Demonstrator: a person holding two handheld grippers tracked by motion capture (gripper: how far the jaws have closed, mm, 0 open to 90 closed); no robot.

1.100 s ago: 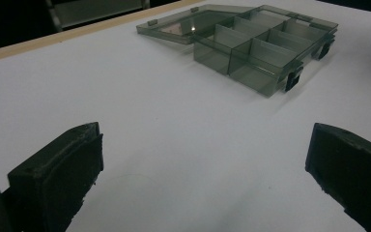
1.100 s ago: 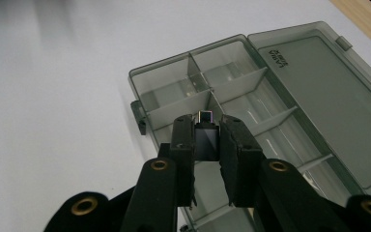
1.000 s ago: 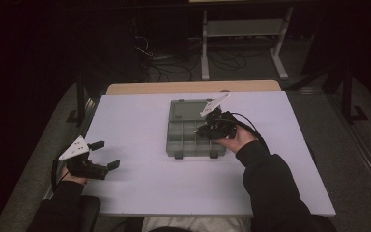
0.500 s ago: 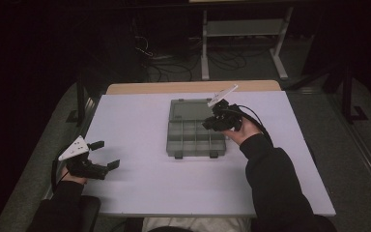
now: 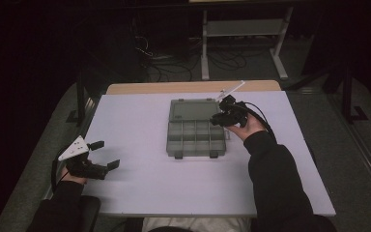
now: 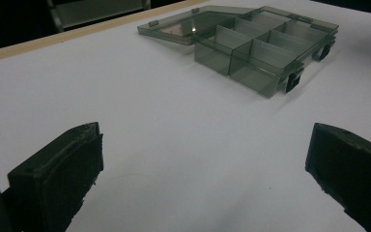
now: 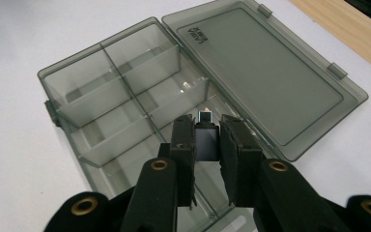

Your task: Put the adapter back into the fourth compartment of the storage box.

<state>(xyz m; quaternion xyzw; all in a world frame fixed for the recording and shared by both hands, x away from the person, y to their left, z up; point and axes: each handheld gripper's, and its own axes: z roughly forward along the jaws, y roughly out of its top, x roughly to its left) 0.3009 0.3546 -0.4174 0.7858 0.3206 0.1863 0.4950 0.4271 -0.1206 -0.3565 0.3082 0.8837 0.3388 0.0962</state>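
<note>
White surface (image 5: 140,193) in a dark room: right tool (image 7: 207,140) grips a small dark block (image 7: 206,140) above the open organizer box (image 5: 193,137) near the far edge; left tool (image 5: 107,155), wide open, rests near the left edge.

Ahead of our left claw (image 5: 105,154) we have open white tabletop (image 5: 135,125) all the way to the compartment box (image 5: 195,137), with nothing lying between its wide-apart jaws. The box is the one obstacle: its dividers stand upright, its two latches stick out from the wall facing us, and its lid (image 5: 193,109) lies flat on the far side. Our right claw (image 5: 216,119) hangs over the box's right rim, clamping a small dark block (image 7: 206,140), with the compartments directly beneath it. To its right, bare tabletop.
</note>
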